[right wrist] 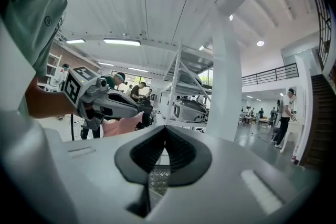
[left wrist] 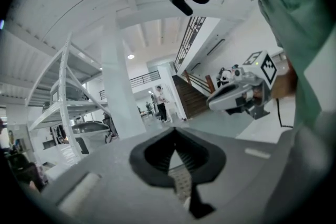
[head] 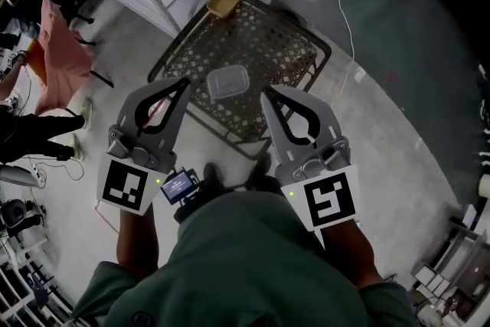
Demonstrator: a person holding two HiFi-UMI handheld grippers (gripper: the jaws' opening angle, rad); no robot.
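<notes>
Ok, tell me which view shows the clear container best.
Head view: the clear container sits whole on the mesh table. The left and right gripper views show only a patch of mesh through the gap in their jaws, and no container.

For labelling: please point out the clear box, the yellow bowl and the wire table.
clear box (head: 227,82), head view, middle of lid.
yellow bowl (head: 223,1), head view, its inside.
wire table (head: 283,57), head view, bare mesh.

Clear plastic container (head: 227,82): rounded rectangle, lying flat on dark mesh table (head: 291,50). Sits just above frame centre, between tips of my left claw (head: 182,83) and right claw (head: 266,95). Touches neither.
</notes>
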